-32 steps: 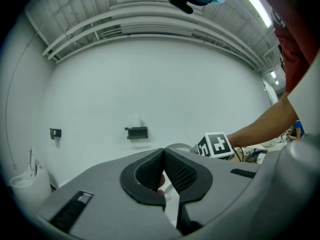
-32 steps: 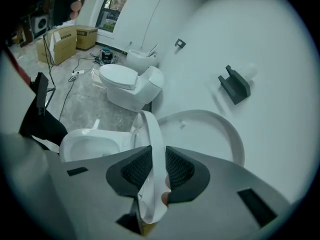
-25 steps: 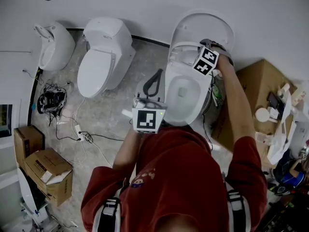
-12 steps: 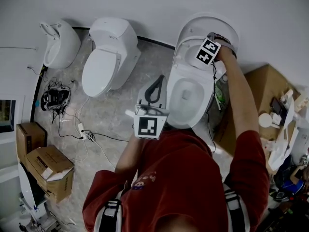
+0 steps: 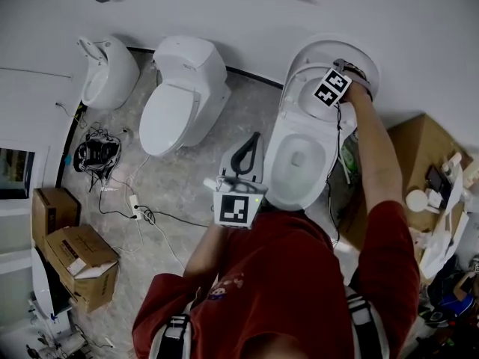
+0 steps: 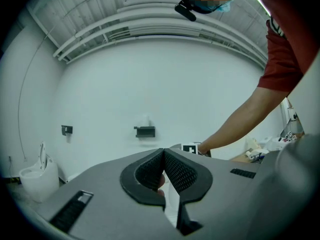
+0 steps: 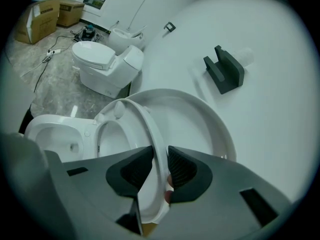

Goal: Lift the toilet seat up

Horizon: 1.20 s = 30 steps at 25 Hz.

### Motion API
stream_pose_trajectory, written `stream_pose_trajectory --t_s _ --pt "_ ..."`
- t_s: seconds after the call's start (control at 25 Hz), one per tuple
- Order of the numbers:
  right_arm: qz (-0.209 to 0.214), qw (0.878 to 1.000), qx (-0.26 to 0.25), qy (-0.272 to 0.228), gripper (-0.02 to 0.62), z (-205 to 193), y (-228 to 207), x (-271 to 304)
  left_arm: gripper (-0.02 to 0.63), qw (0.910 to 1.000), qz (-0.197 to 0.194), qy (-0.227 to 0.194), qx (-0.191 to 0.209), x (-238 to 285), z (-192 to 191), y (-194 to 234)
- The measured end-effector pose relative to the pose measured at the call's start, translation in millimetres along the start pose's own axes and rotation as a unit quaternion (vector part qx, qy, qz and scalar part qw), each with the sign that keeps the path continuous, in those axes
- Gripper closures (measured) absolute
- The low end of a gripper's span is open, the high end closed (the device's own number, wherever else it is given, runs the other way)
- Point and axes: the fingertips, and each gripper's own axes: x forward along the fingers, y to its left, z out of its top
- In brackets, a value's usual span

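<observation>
The white toilet [image 5: 299, 163] stands at the right, its lid [image 5: 340, 51] upright against the wall. In the right gripper view the seat ring [image 7: 142, 119] is raised steeply and stands just in front of the lid [image 7: 200, 124], above the open bowl [image 7: 55, 134]. My right gripper [image 7: 160, 159] is shut on the ring's rim, one pad on each face; in the head view this gripper [image 5: 314, 88] sits at the top of the toilet. My left gripper [image 5: 245, 152] hovers left of the bowl, its jaws [image 6: 163, 154] shut with nothing between them.
A second toilet [image 5: 183, 96] with its lid down and a small white fixture [image 5: 108, 69] stand to the left along the wall. Cables [image 5: 127, 200] and cardboard boxes [image 5: 75, 264] lie on the floor at left. A large box [image 5: 419, 148] and clutter crowd the right. A black holder [image 7: 224, 69] hangs on the wall.
My right gripper has moved toward the wall with the seat ring, bringing it closer to the upright lid. The left gripper has stayed beside the bowl.
</observation>
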Motion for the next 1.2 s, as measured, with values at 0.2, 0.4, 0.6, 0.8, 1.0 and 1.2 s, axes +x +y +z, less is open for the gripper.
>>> stream_pose_trajectory --t_s 0.2,0.4,0.6,0.8,1.0,1.2 --pt "-0.028 0.999 0.031 -0.02 0.504 -1 -3 -8 0.595 1.0 0.007 0.0 0.001 -5 2 4" --pt "-0.089 0.98 0.151 -0.095 0.417 -1 -13 -56 0.595 0.9999 0.013 0.0 -0.009 -10 2 9" --pt "-0.102 0.955 0.221 -0.167 0.411 -4 23 -128 0.595 0.9998 0.012 -0.001 -0.018 -9 0 10" --pt "-0.094 0.925 0.293 -0.223 0.41 -7 66 -205 0.595 0.9997 0.008 0.018 -0.016 -10 -5 10" --pt "-0.068 0.842 0.444 -0.299 0.41 -25 90 -282 0.595 0.9999 -0.004 0.011 -0.011 -8 -4 3" --pt "-0.058 0.759 0.555 -0.335 0.476 -46 112 -328 0.595 0.9999 -0.011 0.006 -0.007 -2 -1 6"
